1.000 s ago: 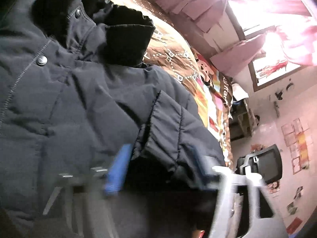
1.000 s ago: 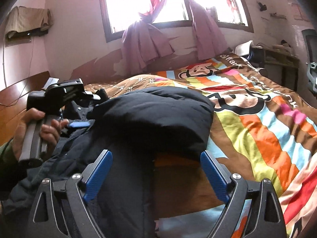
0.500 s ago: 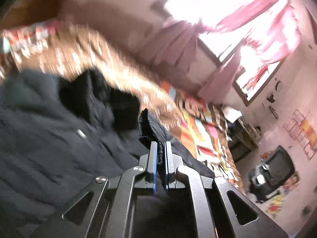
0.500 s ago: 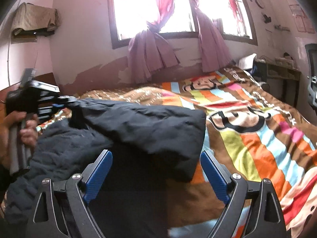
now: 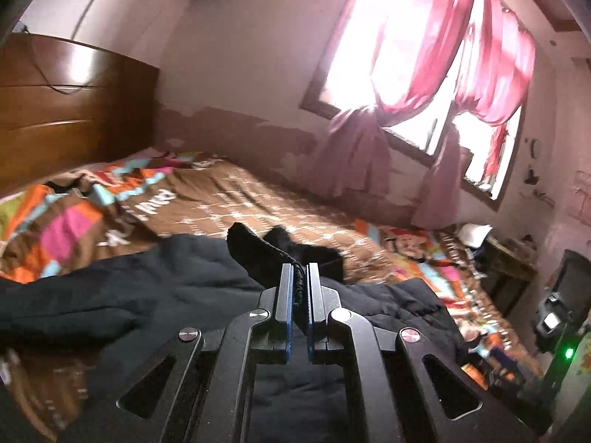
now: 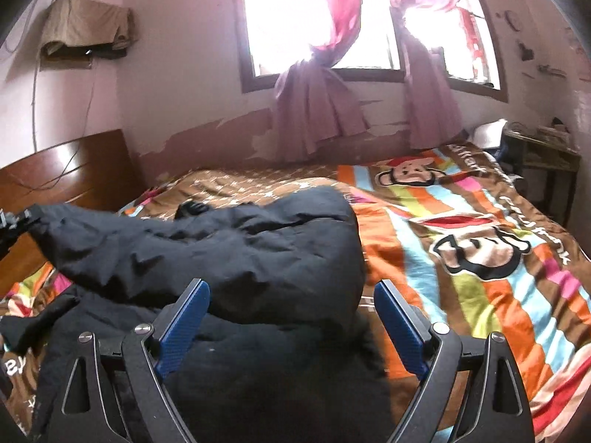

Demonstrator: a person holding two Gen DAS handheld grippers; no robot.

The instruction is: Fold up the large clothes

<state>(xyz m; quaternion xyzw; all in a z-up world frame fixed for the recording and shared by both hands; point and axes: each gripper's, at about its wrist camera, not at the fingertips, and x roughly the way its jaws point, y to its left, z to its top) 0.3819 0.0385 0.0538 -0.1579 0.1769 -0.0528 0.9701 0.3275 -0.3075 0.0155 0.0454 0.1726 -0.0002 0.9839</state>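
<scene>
A large dark puffer jacket [image 6: 236, 258] lies on the bed, partly lifted and stretched to the left. In the left wrist view my left gripper [image 5: 299, 280] is shut on the cuff of the jacket's sleeve [image 5: 258, 254], holding it raised above the jacket body [image 5: 147, 288]. The left gripper shows at the far left edge of the right wrist view [image 6: 14, 221], with the sleeve drawn out toward it. My right gripper [image 6: 291, 295] is open and empty, its blue pads [image 6: 184, 321] hovering just over the jacket's near part.
The bed carries a colourful cartoon monkey blanket [image 6: 461, 243]. A wooden headboard [image 5: 74, 110] stands at the left. A window with pink curtains [image 6: 325, 55] is behind the bed. A side table [image 6: 546, 158] and dark equipment [image 5: 561, 313] stand at the right.
My left gripper has shut on the sleeve cuff, then lifted and pulled it out to the left, away from the jacket body. The right gripper has stayed open over the jacket.
</scene>
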